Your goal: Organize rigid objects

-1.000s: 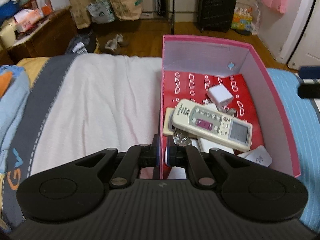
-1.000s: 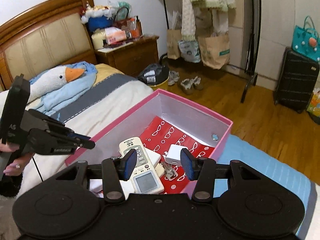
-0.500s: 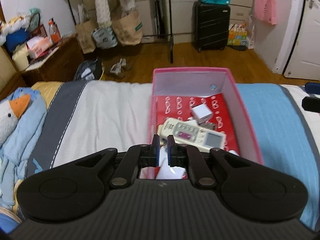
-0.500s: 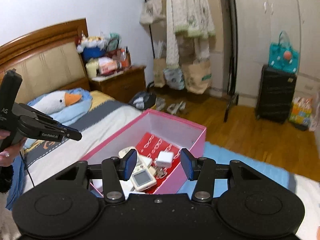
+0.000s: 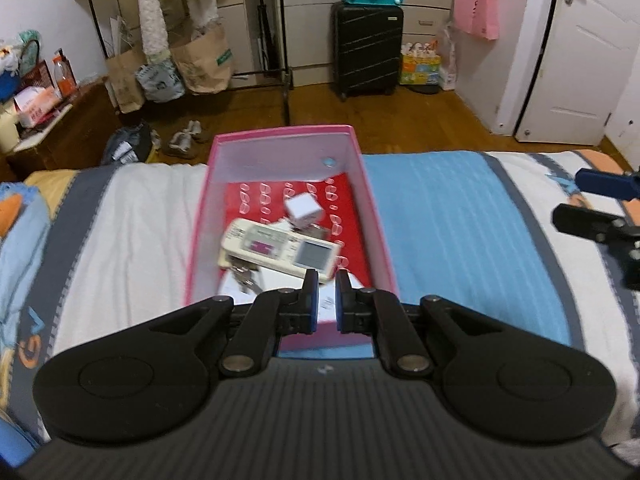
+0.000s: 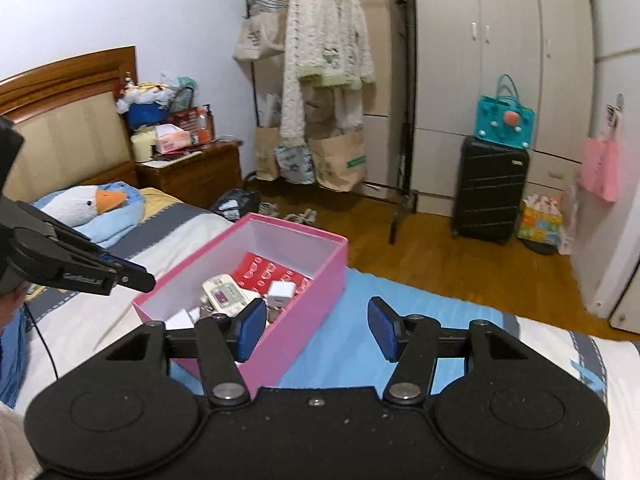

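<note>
Holding both grippers above the bed, you've got the pink box sitting on the bedspread between the white section and the blue striped section.

Your left gripper is nearly closed: only a narrow gap between the blue pads, nothing in it. It hangs over the near end of the box, fingertips lined up just above the near wall.

Your right gripper is spread wide and empty. It sits off the box's right side, with the left pad overlapping the box's long wall in view and the other pad over the blue bedspread. In the left wrist view it shows at the far right edge, well apart from the box.

Box contents:
- cream remote control with a grey screen, lying diagonally across the middle
- white charger cube just behind the remote, on the red patterned lining
- keys at the remote's near-left end
- white flat items under and near the remote; motion blur, can't tell what they are

Goose plush lies at the headboard end of the bed, well apart from the box. Black suitcase stands on the wood floor by the wardrobe.
</note>
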The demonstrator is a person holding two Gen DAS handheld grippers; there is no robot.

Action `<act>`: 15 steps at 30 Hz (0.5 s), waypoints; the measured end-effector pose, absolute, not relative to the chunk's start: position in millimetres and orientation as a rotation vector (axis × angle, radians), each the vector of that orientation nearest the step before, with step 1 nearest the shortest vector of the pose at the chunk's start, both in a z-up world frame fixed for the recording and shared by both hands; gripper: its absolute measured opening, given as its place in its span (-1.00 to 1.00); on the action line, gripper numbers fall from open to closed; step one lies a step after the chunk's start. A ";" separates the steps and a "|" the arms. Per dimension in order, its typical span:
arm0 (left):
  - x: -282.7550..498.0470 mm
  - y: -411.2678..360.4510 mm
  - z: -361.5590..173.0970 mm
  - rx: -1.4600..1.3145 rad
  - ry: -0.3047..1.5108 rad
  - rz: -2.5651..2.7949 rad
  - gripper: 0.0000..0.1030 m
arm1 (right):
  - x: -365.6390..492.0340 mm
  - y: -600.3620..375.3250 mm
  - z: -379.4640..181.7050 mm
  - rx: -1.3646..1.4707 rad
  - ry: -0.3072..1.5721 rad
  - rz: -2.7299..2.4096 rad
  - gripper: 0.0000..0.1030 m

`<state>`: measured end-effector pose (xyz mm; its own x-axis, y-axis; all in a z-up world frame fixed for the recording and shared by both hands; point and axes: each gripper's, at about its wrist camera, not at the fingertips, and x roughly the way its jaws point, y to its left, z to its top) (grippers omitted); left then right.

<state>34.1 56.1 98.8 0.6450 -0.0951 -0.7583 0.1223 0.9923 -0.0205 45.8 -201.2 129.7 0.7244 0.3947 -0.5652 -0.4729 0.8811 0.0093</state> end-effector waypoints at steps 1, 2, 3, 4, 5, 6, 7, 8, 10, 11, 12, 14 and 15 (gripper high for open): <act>31.1 53.0 98.3 0.027 0.861 -0.127 -0.84 | 42.6 -203.0 129.2 -0.140 0.580 0.466 0.24; 27.5 49.6 97.5 0.025 0.859 -0.130 -0.82 | 39.0 -205.5 128.3 -0.140 0.564 0.449 0.29; 24.0 46.7 97.3 0.024 0.857 -0.135 -0.79 | 37.5 -207.2 127.3 -0.142 0.553 0.432 0.36; 22.0 45.0 96.7 0.017 0.856 -0.133 -0.71 | 36.7 -208.9 126.4 -0.141 0.548 0.415 0.37; 19.0 43.5 96.6 0.010 0.853 -0.125 -0.62 | 35.6 -210.3 125.9 -0.137 0.548 0.401 0.37; 16.1 42.0 96.9 0.008 0.850 -0.119 -0.58 | 34.8 -211.6 125.8 -0.132 0.554 0.392 0.37; 12.9 41.1 96.8 0.001 0.846 -0.116 -0.48 | 34.7 -212.7 126.0 -0.130 0.557 0.387 0.38; 9.7 40.7 96.6 -0.013 0.844 -0.117 -0.40 | 34.2 -214.2 126.3 -0.130 0.556 0.378 0.43; 4.2 41.6 95.3 -0.044 0.838 -0.121 -0.36 | 30.8 -216.4 127.3 -0.130 0.539 0.351 0.67; 0.8 42.7 93.6 -0.056 0.837 -0.118 -0.33 | 28.7 -217.7 127.4 -0.127 0.533 0.340 0.86; -1.8 43.1 92.1 -0.063 0.838 -0.113 -0.31 | 25.5 -219.1 127.6 -0.116 0.524 0.321 0.94; -6.3 43.3 89.8 -0.060 0.842 -0.096 -0.20 | 20.8 -224.3 128.0 -0.086 0.510 0.292 1.00; -8.4 43.1 89.7 -0.054 0.840 -0.095 -0.19 | 19.0 -227.7 127.6 -0.070 0.506 0.281 1.00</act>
<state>-8.4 43.1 89.7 0.6639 -0.1056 -0.7403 0.0629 0.9944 -0.0855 19.0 -227.7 127.6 0.8374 0.2480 -0.4871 -0.2824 0.9593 0.0029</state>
